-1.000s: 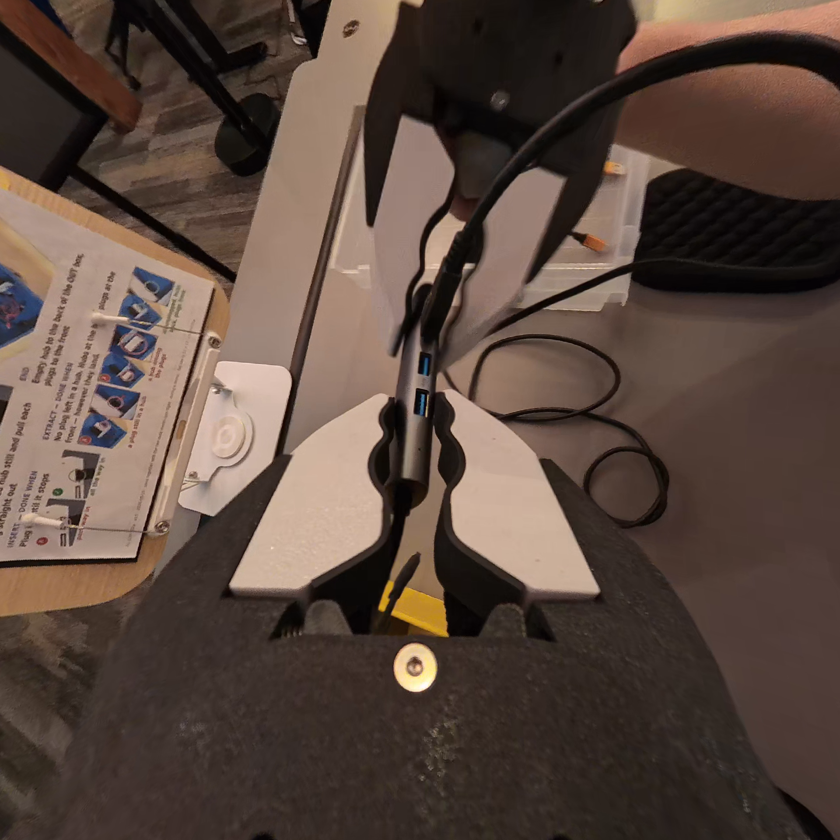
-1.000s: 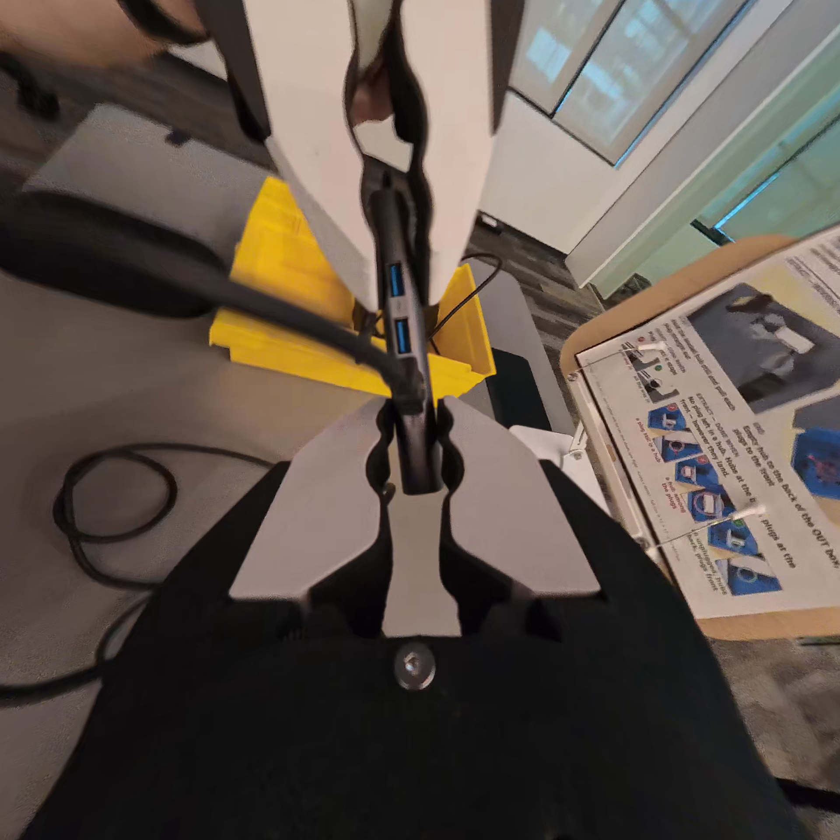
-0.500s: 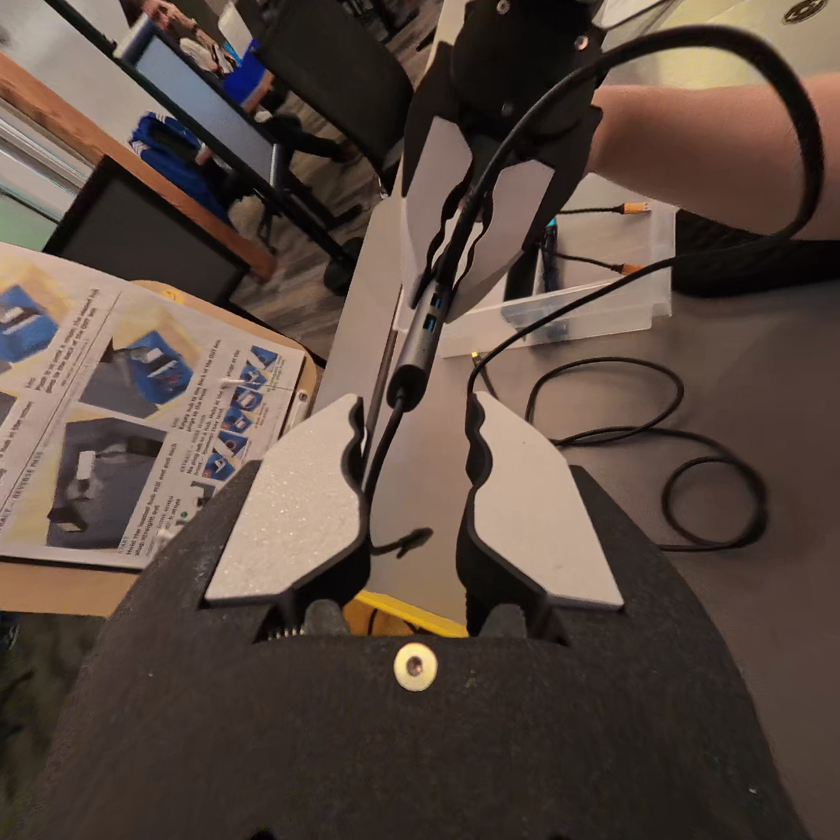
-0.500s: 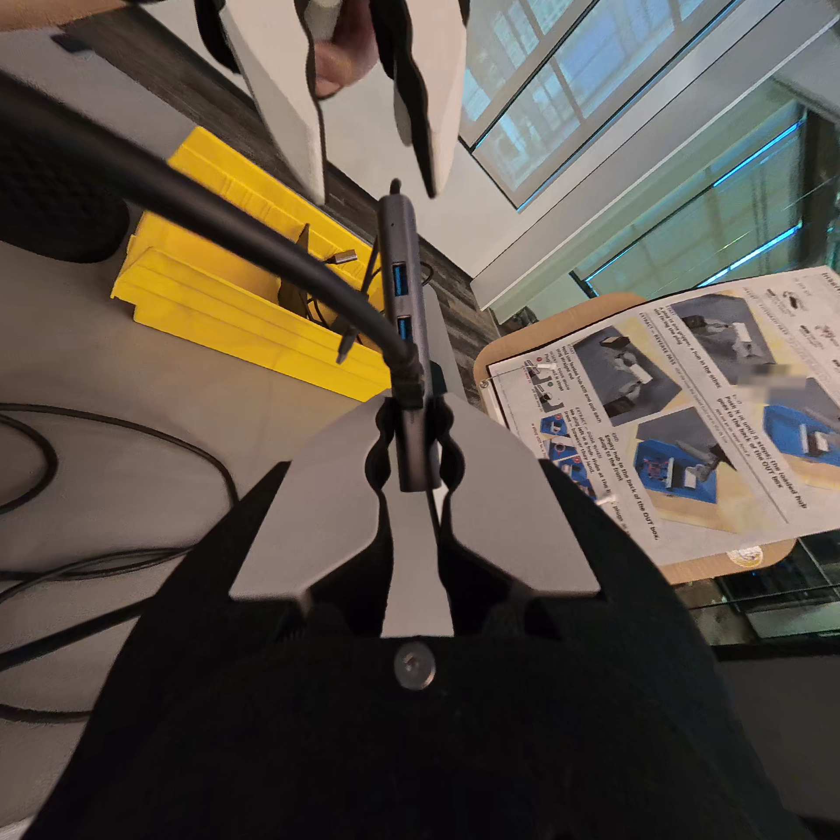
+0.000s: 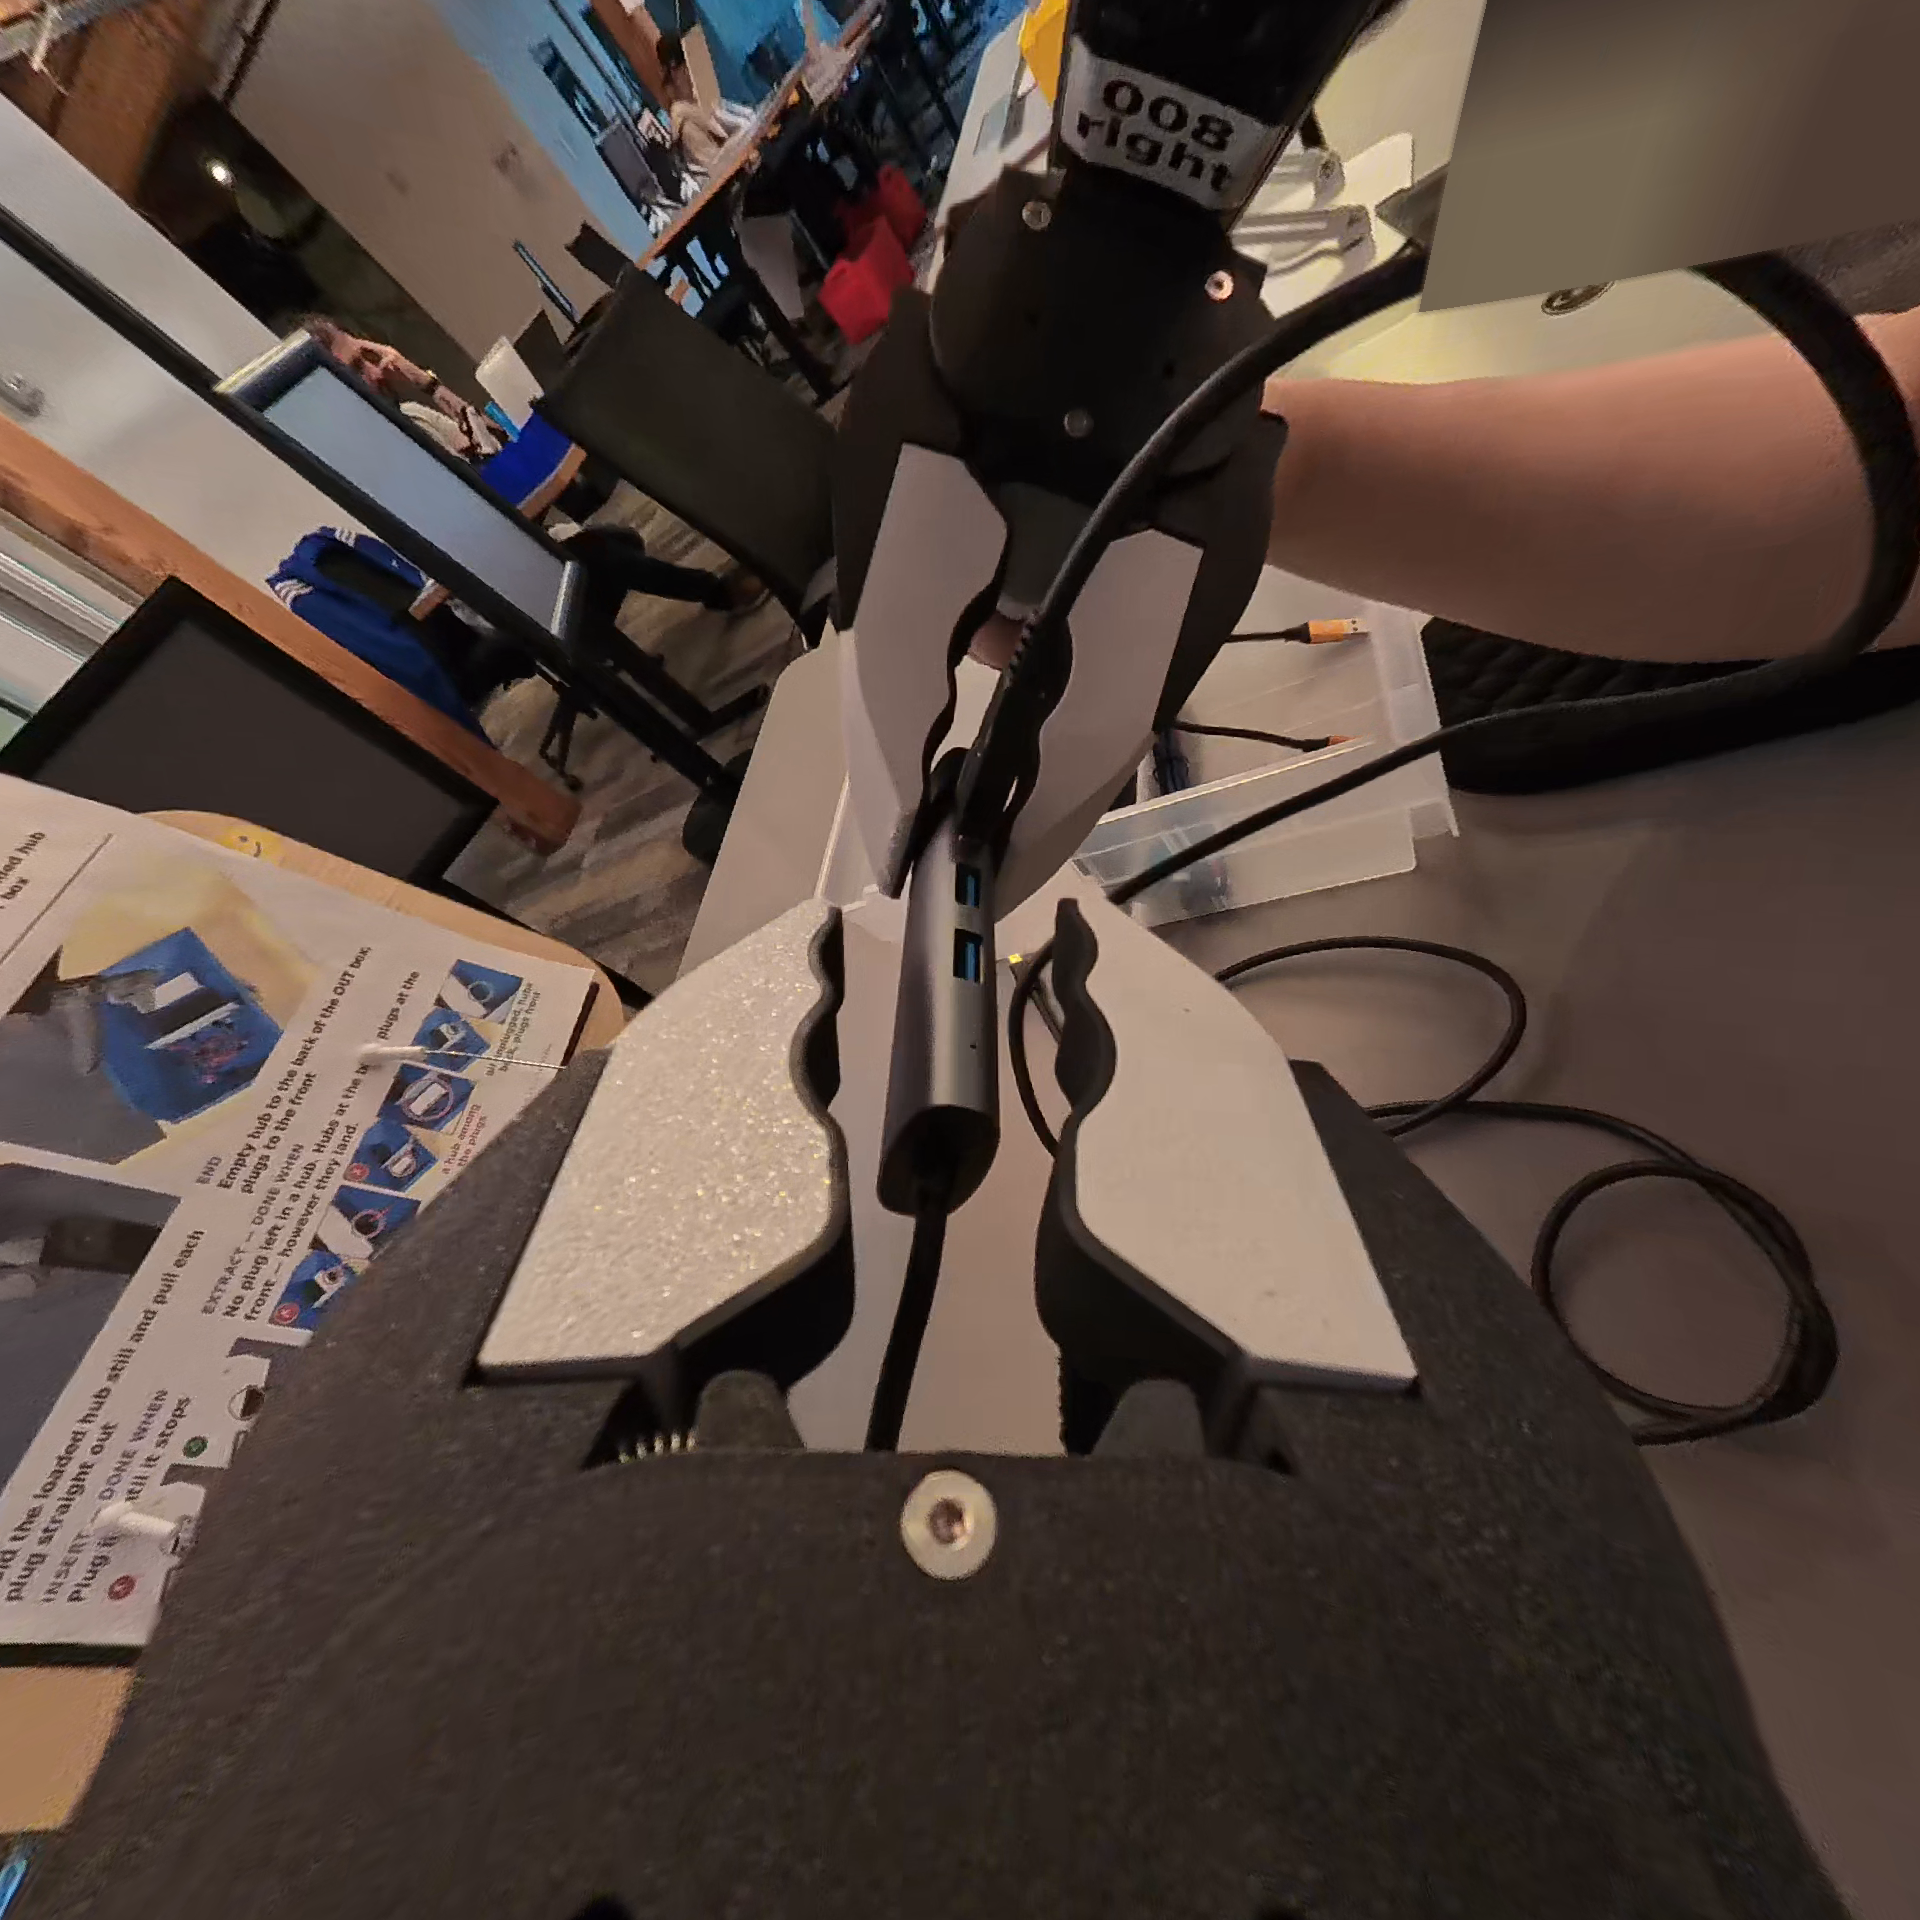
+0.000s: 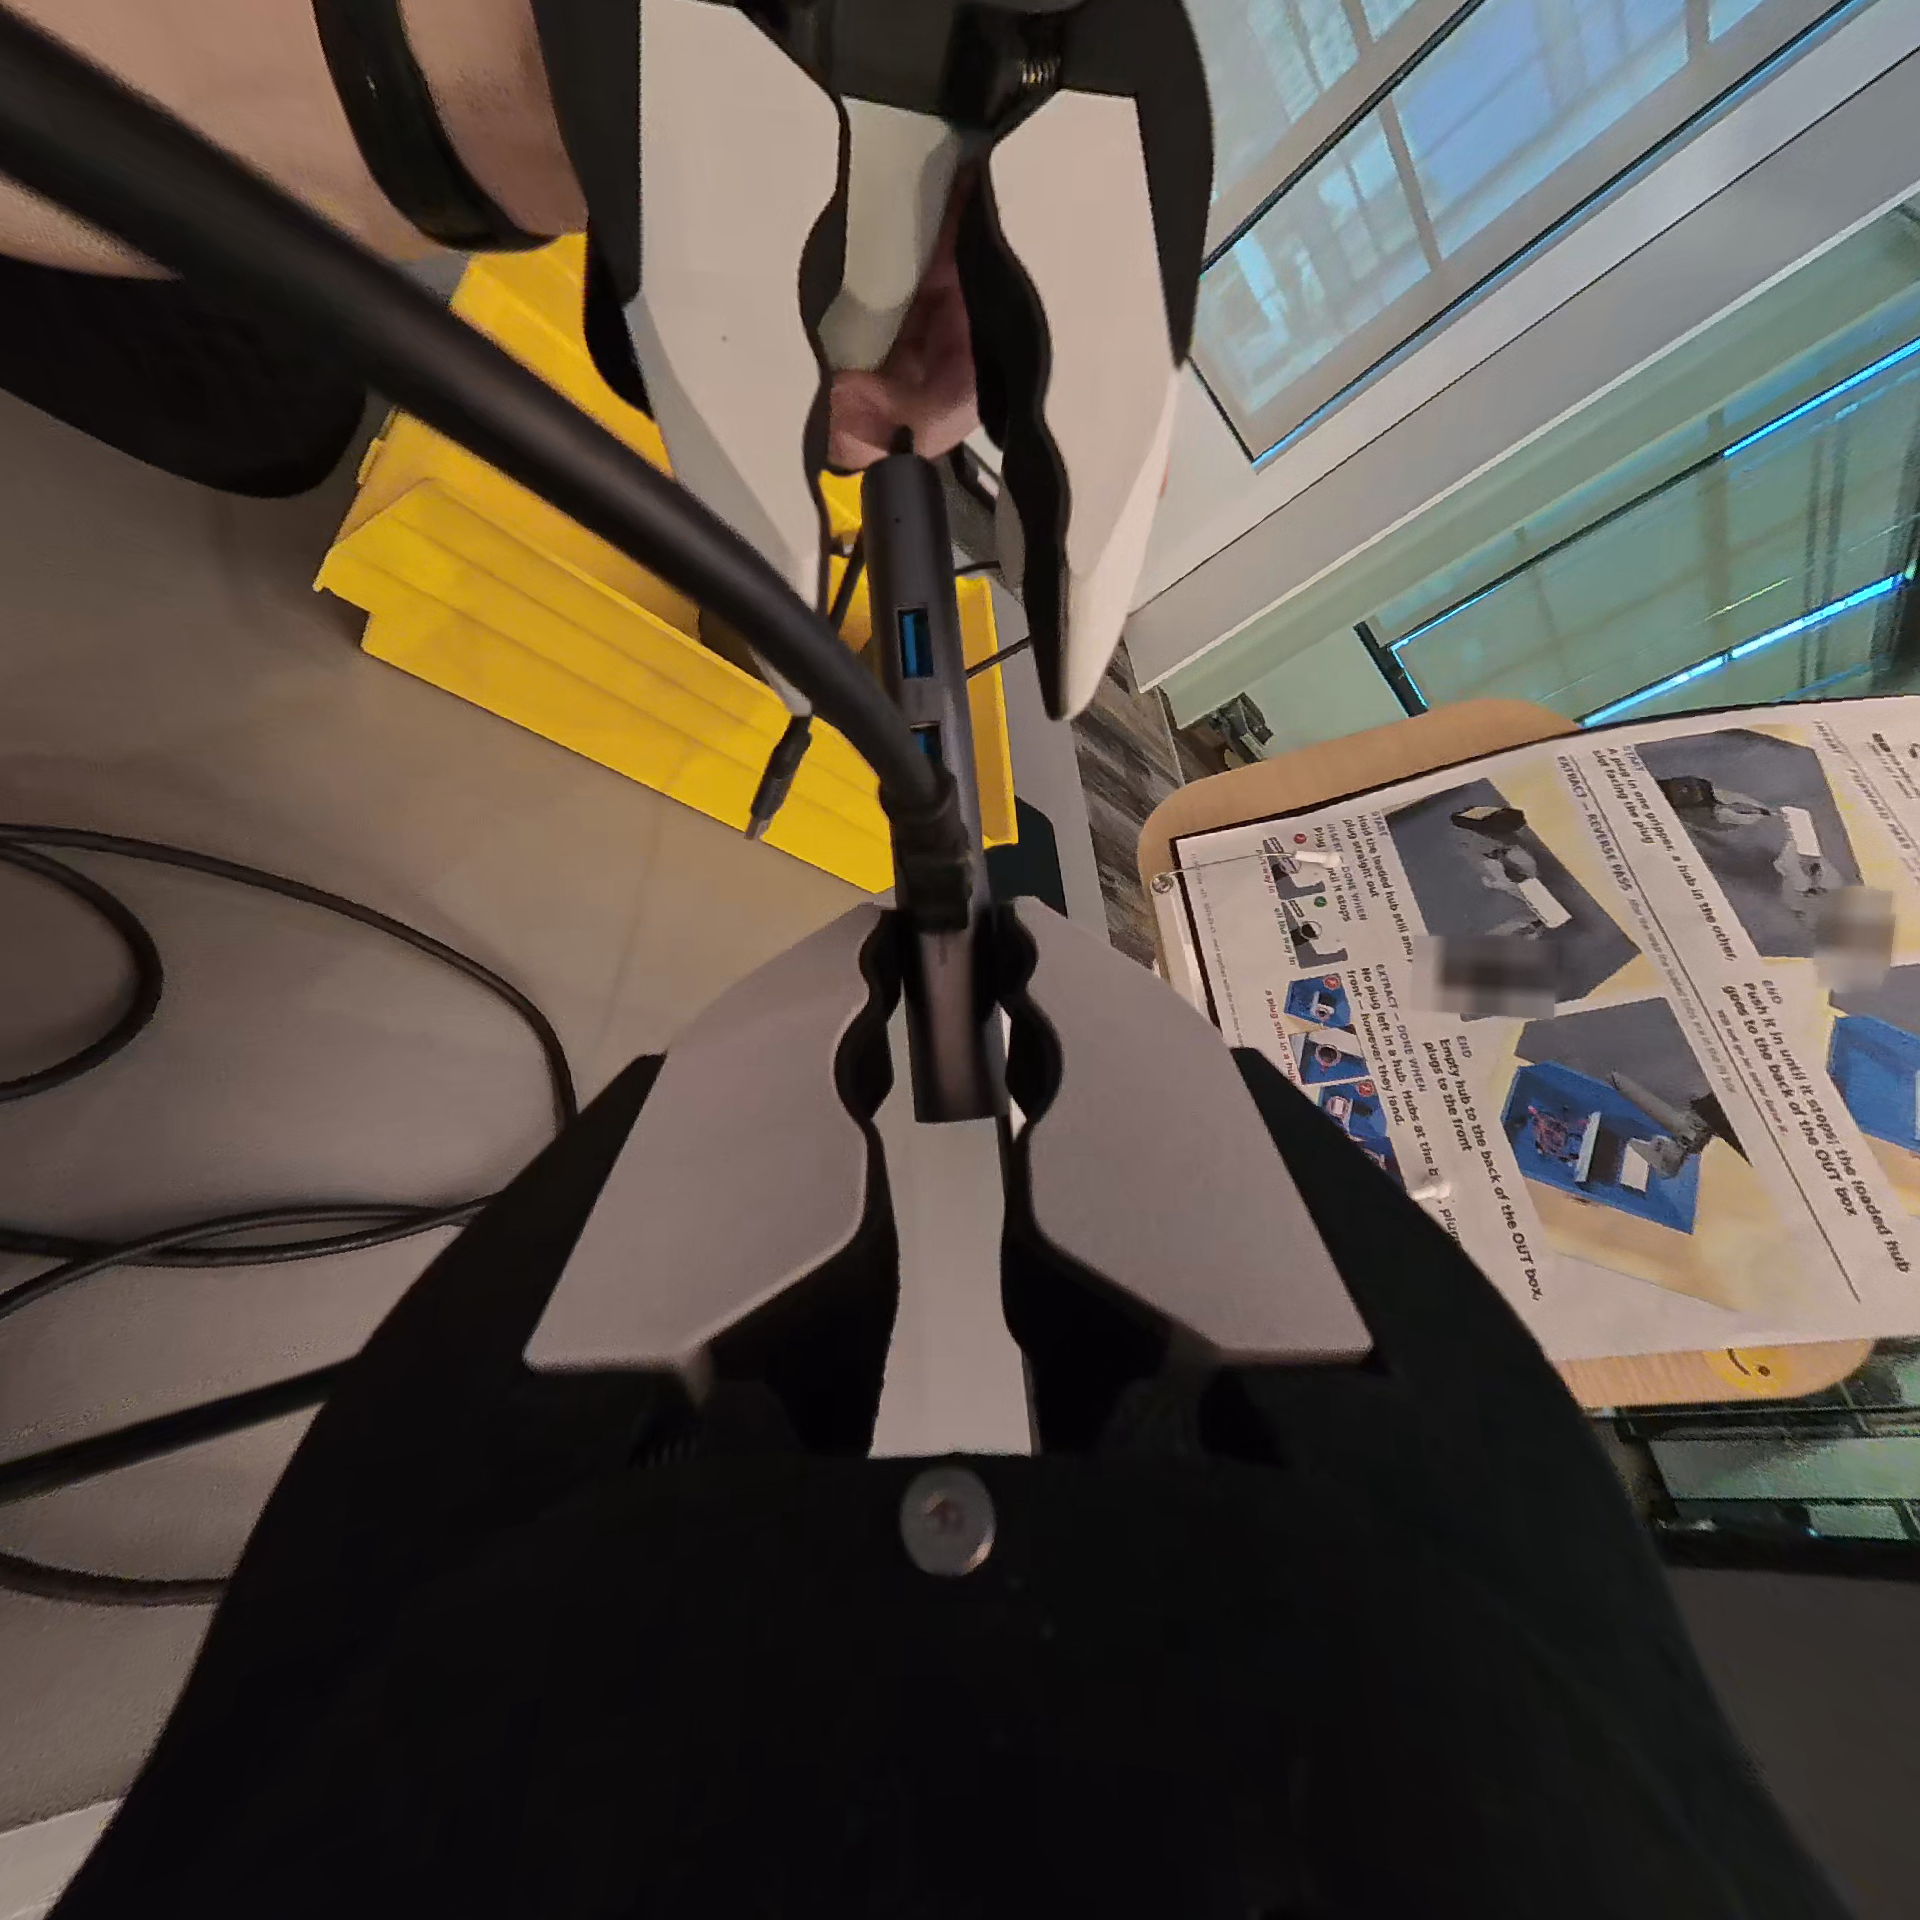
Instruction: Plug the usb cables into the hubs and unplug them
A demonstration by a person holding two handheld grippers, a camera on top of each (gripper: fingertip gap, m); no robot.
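A dark grey USB hub (image 5: 940,1049) with two blue ports hangs in the air between both grippers. My right gripper (image 6: 948,920) is shut on one end of the hub (image 6: 906,561). A thick black cable (image 6: 520,416) is plugged into the hub's side just past the right fingertips. My left gripper (image 5: 948,914) is open, its fingers on either side of the hub's other end without touching it. The hub's own thin lead (image 5: 904,1309) runs back between the left fingers. The right gripper (image 5: 956,883) also shows in the left wrist view, and the left gripper (image 6: 935,655) in the right wrist view.
A yellow bin (image 6: 582,644) stands on the grey table behind the hub. A clear plastic box (image 5: 1299,821) holds orange-tipped cables. A coiled black cable (image 5: 1662,1247) lies on the table. An instruction sheet on a wooden board (image 5: 260,1091) lies to the side. Less than 4 cm separates the two grippers' tips.
My left gripper let go of the hub, opened and drew back, then came forward so the hub's end lies between its open fingers. The right gripper kept hold of the hub.
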